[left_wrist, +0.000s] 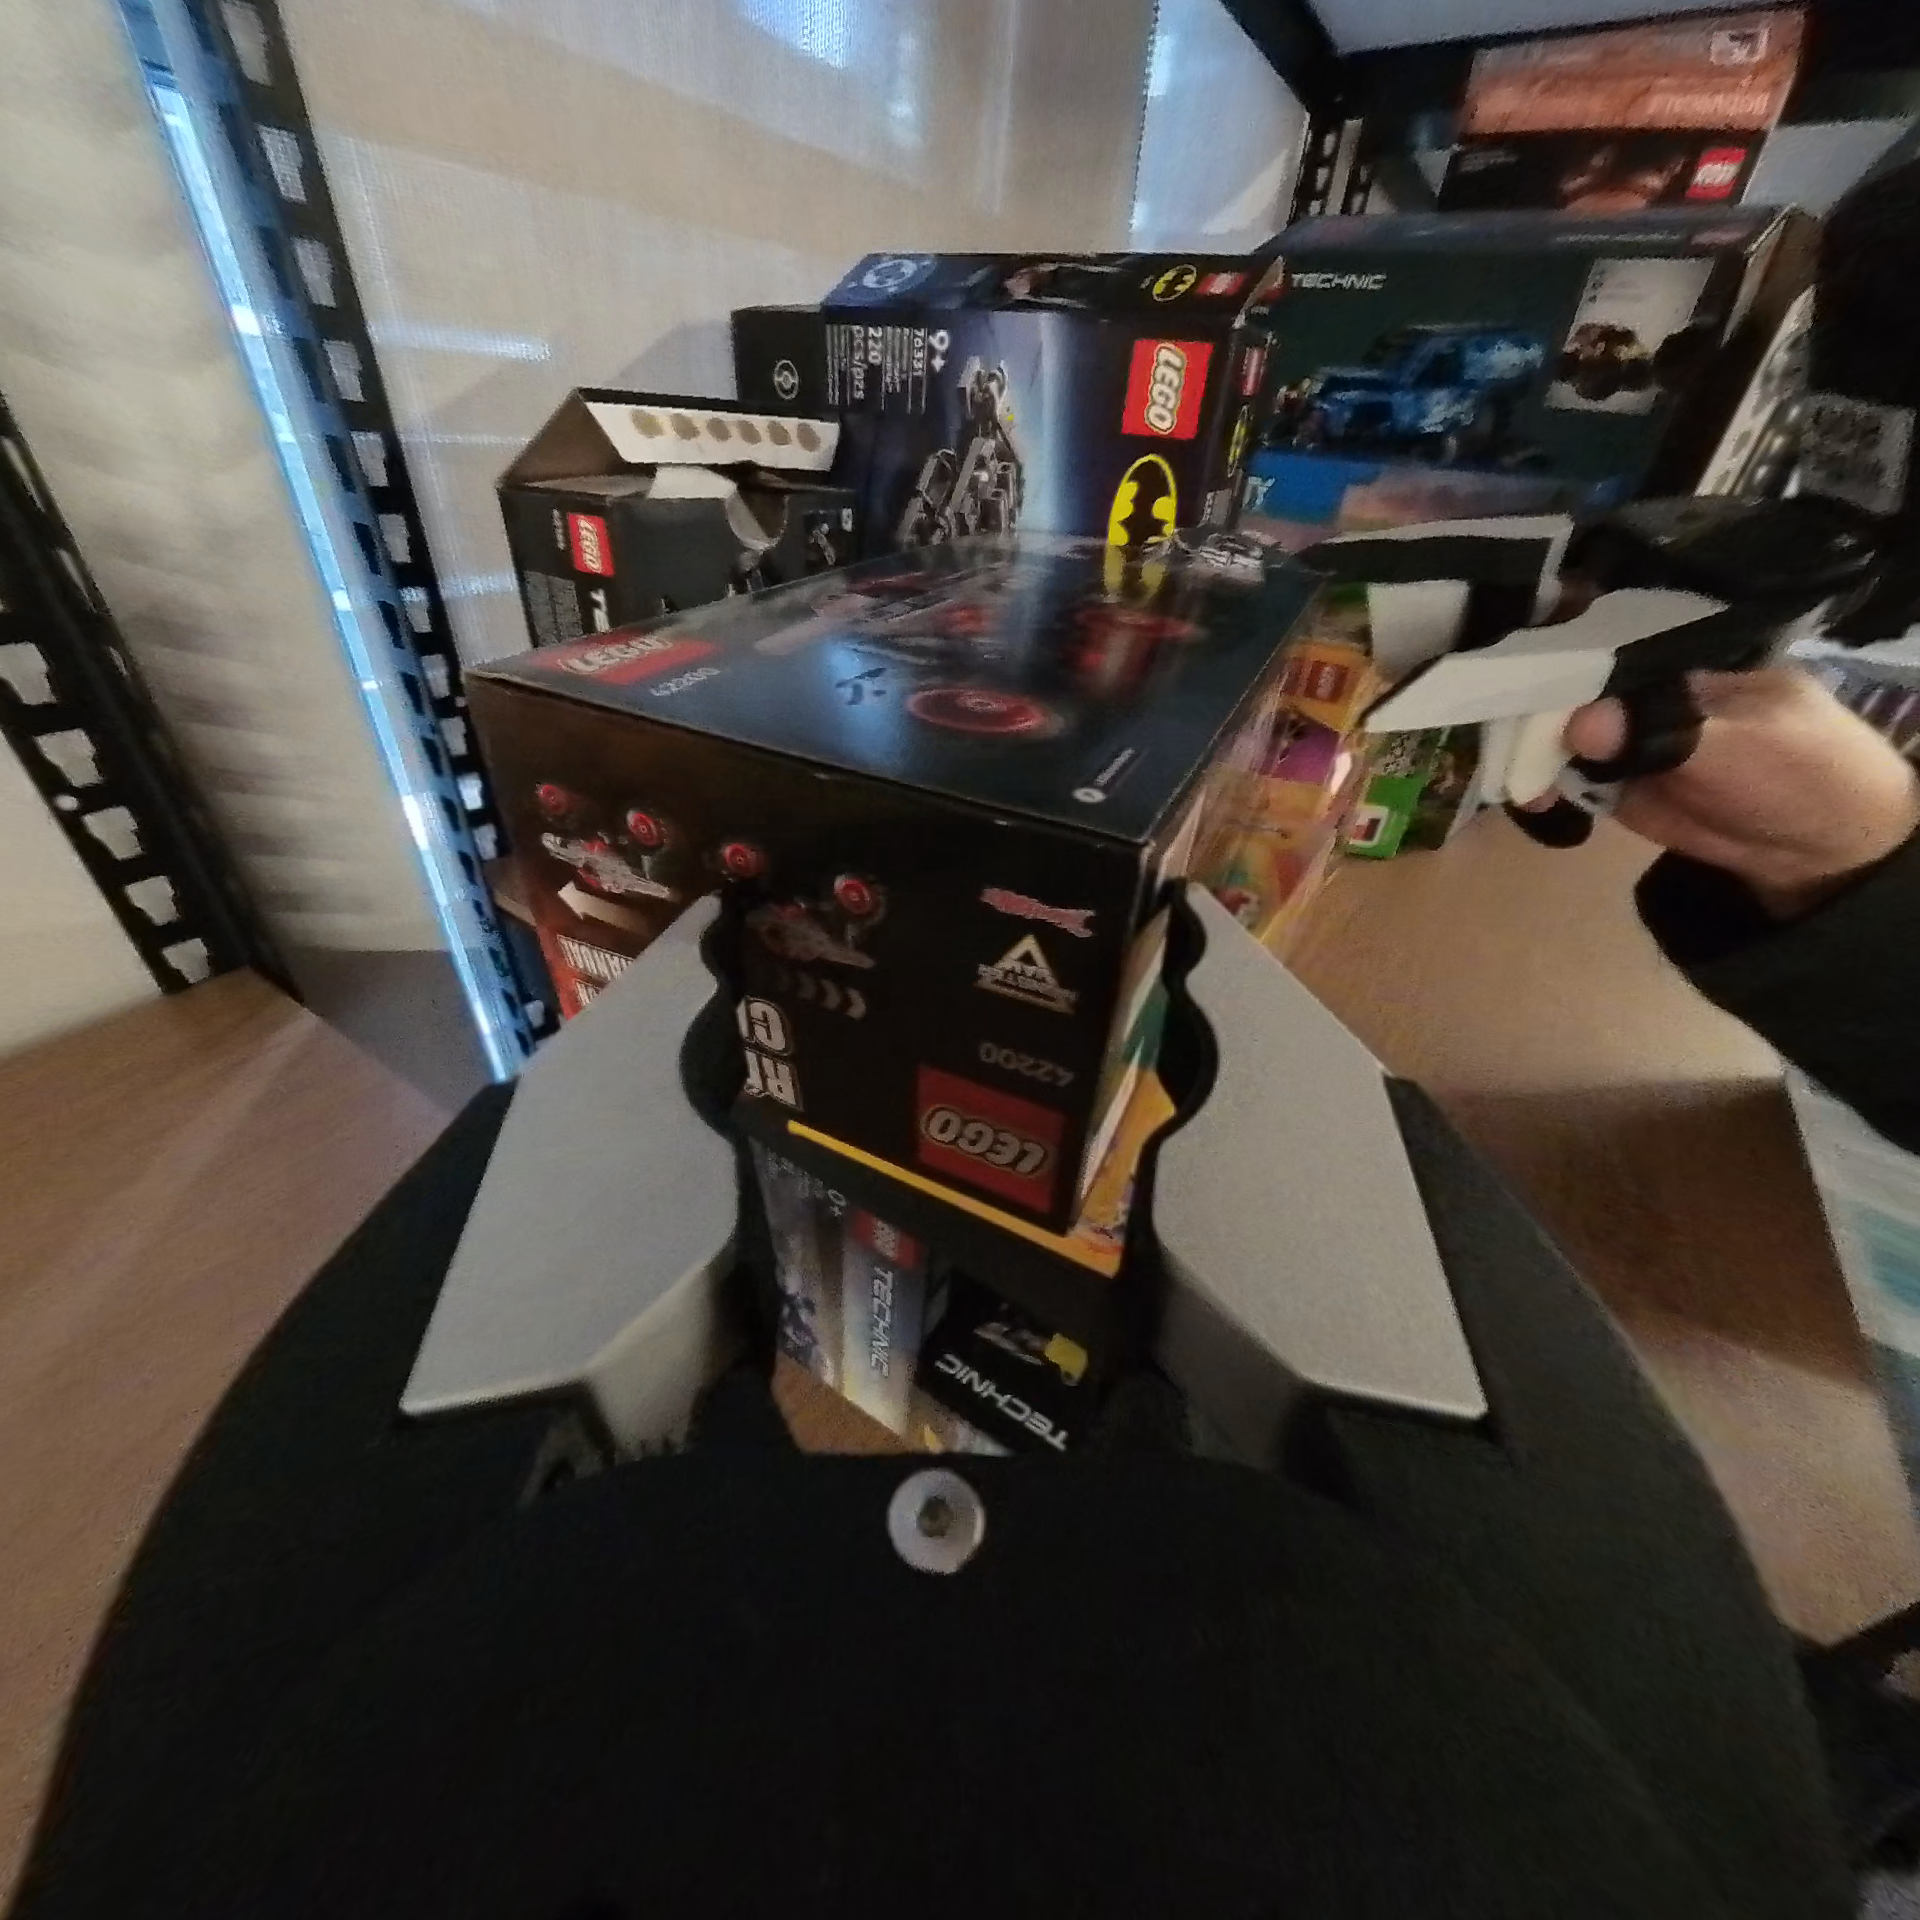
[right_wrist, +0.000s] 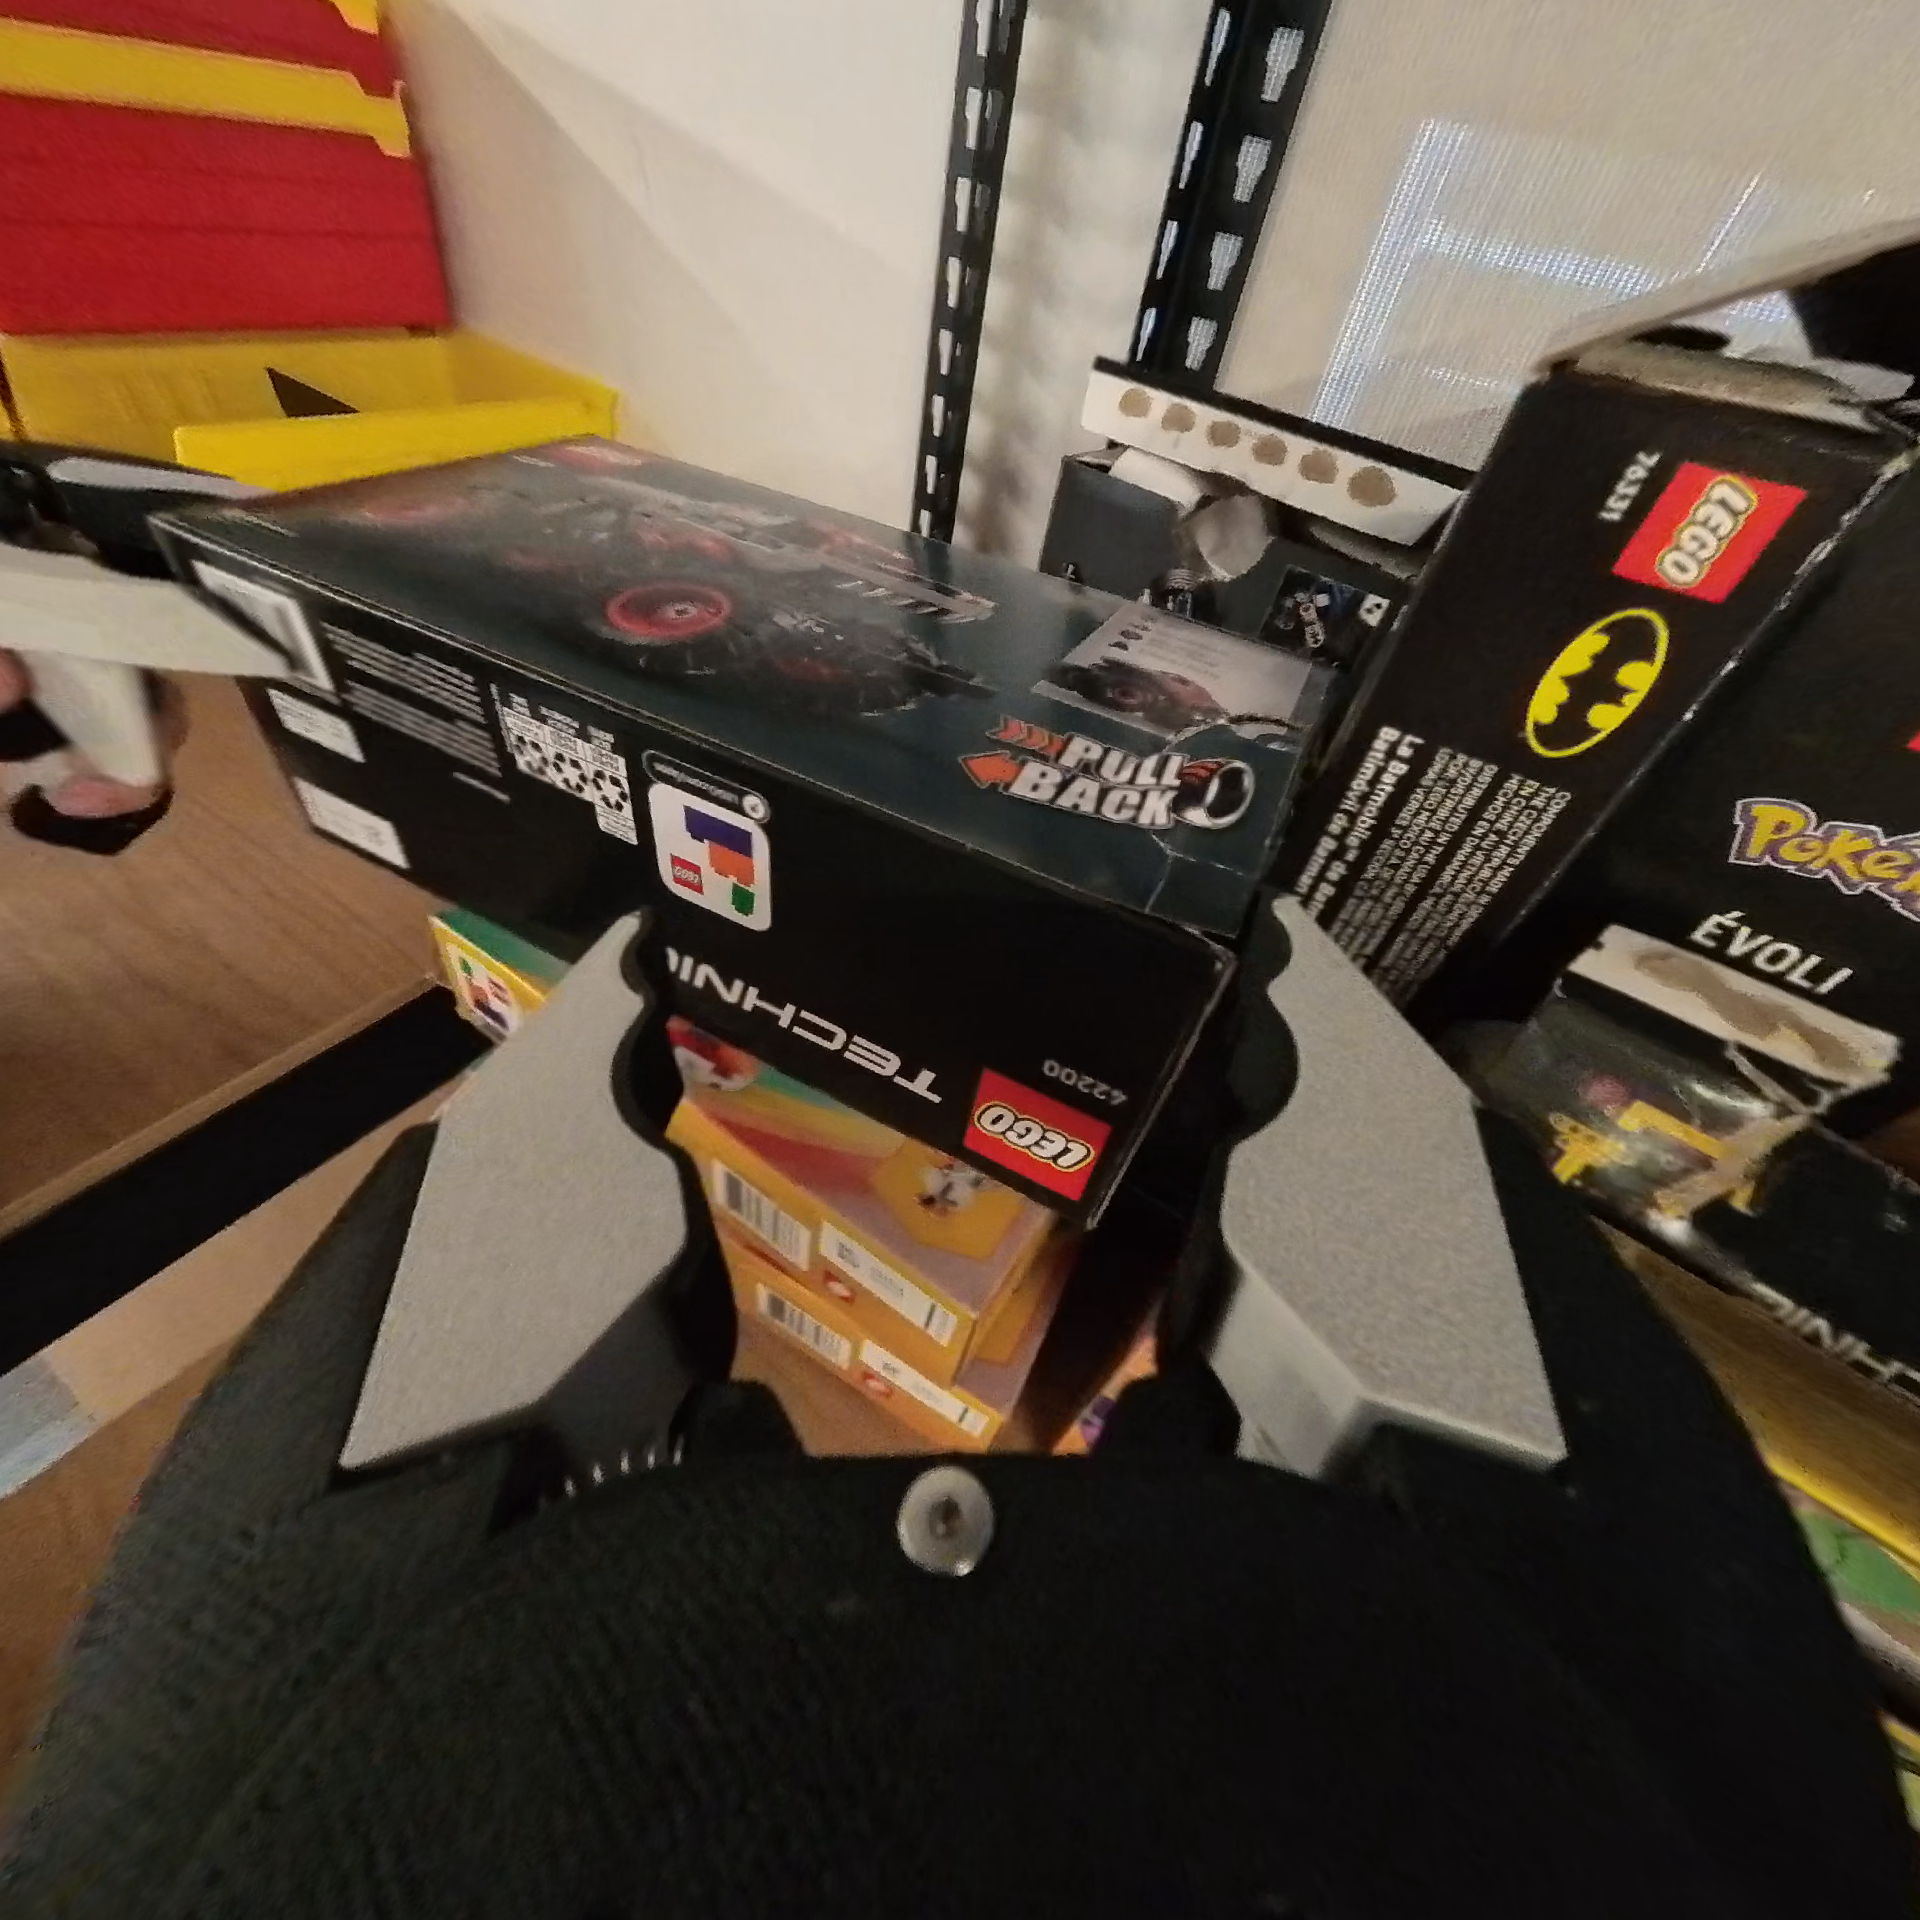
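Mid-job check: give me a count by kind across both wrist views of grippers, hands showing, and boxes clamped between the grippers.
Grippers: 2, the left gripper and the right gripper
Hands showing: 2, the left hand and the right hand
Boxes clamped: 1, the black box with a red-wheeled vehicle pictured on it, one gripper at each end
Total: 5

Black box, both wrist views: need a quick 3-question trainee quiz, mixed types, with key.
1. True or false: only the left gripper grips the black box; the right gripper is clear of it.
2. In the right wrist view, what lies under the black box? A: yellow boxes. B: a bowl. C: a towel.
3. Fill in: in that view, the bat-emblem box stands to the black box's ____.
Key: 1 false; 2 A; 3 right.
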